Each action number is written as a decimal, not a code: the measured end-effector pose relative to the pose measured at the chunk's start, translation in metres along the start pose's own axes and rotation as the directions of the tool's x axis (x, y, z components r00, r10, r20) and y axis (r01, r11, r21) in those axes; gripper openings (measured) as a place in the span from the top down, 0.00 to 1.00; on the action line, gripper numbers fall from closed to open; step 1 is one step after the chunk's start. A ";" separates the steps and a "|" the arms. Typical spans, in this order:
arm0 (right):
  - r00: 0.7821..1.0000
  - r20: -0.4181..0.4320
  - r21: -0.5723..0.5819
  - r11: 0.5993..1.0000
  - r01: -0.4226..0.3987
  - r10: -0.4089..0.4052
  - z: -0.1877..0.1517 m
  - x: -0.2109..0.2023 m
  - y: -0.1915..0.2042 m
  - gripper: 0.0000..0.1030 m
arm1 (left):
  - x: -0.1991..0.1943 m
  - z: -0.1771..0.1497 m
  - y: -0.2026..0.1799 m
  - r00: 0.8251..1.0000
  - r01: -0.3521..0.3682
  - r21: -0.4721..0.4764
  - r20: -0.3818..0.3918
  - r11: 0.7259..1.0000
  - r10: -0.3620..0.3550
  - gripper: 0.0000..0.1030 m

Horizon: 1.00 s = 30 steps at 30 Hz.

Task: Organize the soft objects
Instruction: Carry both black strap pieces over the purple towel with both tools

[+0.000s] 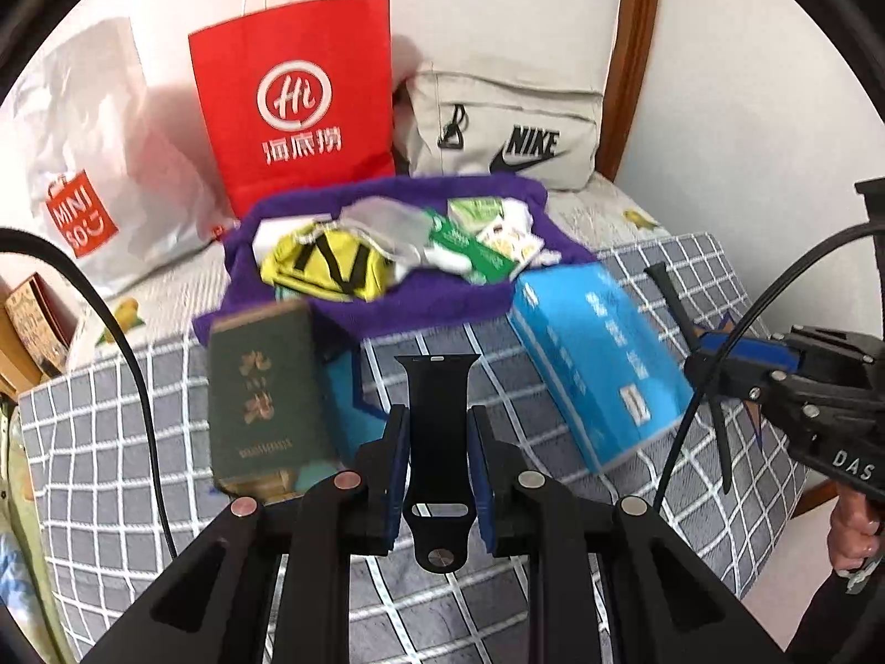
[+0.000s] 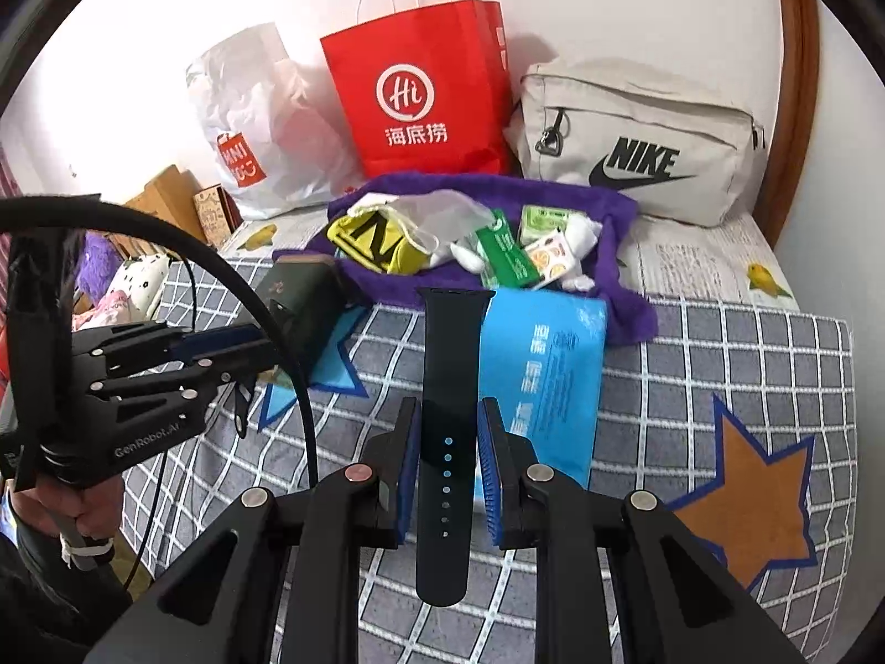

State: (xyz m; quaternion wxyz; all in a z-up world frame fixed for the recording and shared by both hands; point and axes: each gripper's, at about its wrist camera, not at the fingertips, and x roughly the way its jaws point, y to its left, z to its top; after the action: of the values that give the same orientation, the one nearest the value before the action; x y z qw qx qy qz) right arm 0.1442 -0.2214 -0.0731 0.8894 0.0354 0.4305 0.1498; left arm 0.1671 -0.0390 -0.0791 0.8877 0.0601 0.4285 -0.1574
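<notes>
The left gripper (image 1: 437, 437) clamps a short black watch strap (image 1: 438, 415) between its jaws; the right gripper (image 2: 447, 448) likewise grips a longer holed strap (image 2: 449, 431). Ahead, a purple towel (image 2: 619, 254) holds small packets.

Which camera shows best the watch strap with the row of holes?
The right wrist view: the holed strap lies lengthwise between the right tongs, its holes visible. The left wrist view shows it only edge-on, thin and dark.
</notes>
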 end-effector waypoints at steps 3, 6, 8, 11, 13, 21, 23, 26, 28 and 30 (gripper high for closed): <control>1.000 0.005 -0.003 1.000 0.005 -0.005 0.010 0.004 0.000 0.80 | -0.004 0.011 0.004 1.000 -0.001 0.000 0.023 1.000 0.001 0.81; 1.000 0.016 -0.007 1.000 0.008 -0.007 0.021 0.005 -0.001 0.80 | -0.006 0.025 0.008 0.999 -0.006 0.000 0.044 1.000 0.006 0.81; 1.000 0.024 -0.011 1.000 0.011 -0.011 0.029 0.007 -0.002 0.80 | -0.005 0.032 0.011 0.999 -0.009 -0.002 0.053 1.000 0.009 0.81; 0.999 0.032 -0.009 1.000 0.013 -0.012 0.040 0.011 -0.005 0.80 | -0.004 0.043 0.017 0.998 -0.011 -0.010 0.064 1.000 0.011 0.81; 0.999 0.037 -0.007 1.000 0.015 -0.015 0.047 0.014 -0.007 0.80 | -0.001 0.049 0.021 0.998 -0.005 -0.017 0.065 1.000 0.007 0.81; 0.999 0.038 0.009 1.000 0.002 -0.002 0.076 0.037 -0.017 0.80 | 0.023 0.068 0.042 0.999 0.018 -0.056 0.047 0.998 -0.015 0.81; 0.999 0.032 0.012 1.000 0.001 -0.002 0.081 0.044 -0.020 0.80 | 0.031 0.072 0.048 0.999 0.021 -0.067 0.041 0.998 -0.018 0.81; 1.000 0.021 0.011 1.000 0.008 -0.008 0.089 0.055 -0.026 0.80 | 0.039 0.079 0.053 0.999 0.021 -0.077 0.034 0.997 -0.019 0.81; 1.000 0.016 0.014 1.000 0.009 -0.009 0.093 0.061 -0.030 0.80 | 0.045 0.085 0.056 0.999 0.019 -0.076 0.031 0.997 -0.017 0.81; 1.000 0.008 0.020 1.000 0.008 -0.008 0.098 0.069 -0.036 0.80 | 0.050 0.091 0.057 0.999 0.018 -0.077 0.029 0.997 -0.016 0.81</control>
State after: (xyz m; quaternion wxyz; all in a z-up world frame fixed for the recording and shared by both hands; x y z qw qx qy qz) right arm 0.2695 -0.2290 -0.0707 0.8914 0.0432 0.4283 0.1418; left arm 0.2826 -0.0183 -0.0627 0.8939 0.0201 0.4222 -0.1492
